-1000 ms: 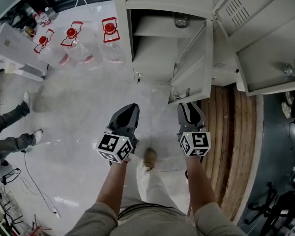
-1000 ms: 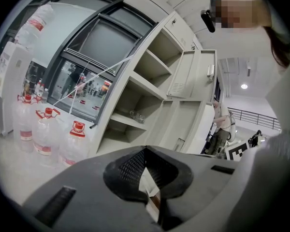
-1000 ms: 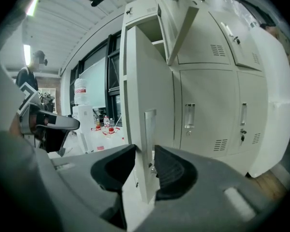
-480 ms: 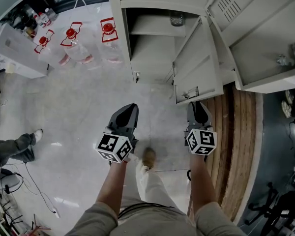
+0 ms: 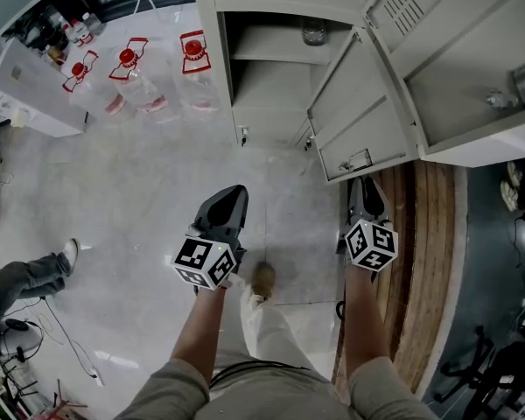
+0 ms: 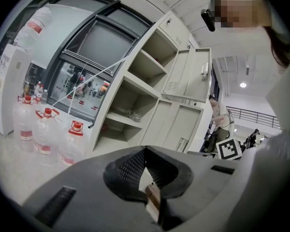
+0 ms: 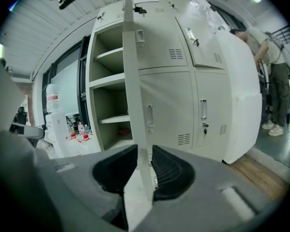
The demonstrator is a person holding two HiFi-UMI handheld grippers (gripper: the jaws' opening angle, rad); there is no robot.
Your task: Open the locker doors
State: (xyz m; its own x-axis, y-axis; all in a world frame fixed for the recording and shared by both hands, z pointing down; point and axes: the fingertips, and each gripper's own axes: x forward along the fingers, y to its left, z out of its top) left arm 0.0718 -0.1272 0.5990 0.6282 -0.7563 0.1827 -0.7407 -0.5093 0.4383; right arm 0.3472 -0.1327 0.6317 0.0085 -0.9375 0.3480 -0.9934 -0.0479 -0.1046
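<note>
Right now my right gripper (image 7: 145, 153) has just been closing its jaws, pinching the locker door (image 7: 129, 81) by its edge; the left gripper (image 6: 145, 152) sits closed, empty.

Grey left gripper (image 5: 233, 192), marker cube (image 5: 206, 263), beige trousers (image 5: 267, 326)

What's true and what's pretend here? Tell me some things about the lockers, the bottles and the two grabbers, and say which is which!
1. The water bottles have red caps. True.
2. The right gripper has nothing in it. False: the edge of the locker door is between its jaws, which have just been closing.
3. The left gripper is carrying a bottle. False: it holds nothing.
4. A glass jar stands on a locker shelf. True.
</note>
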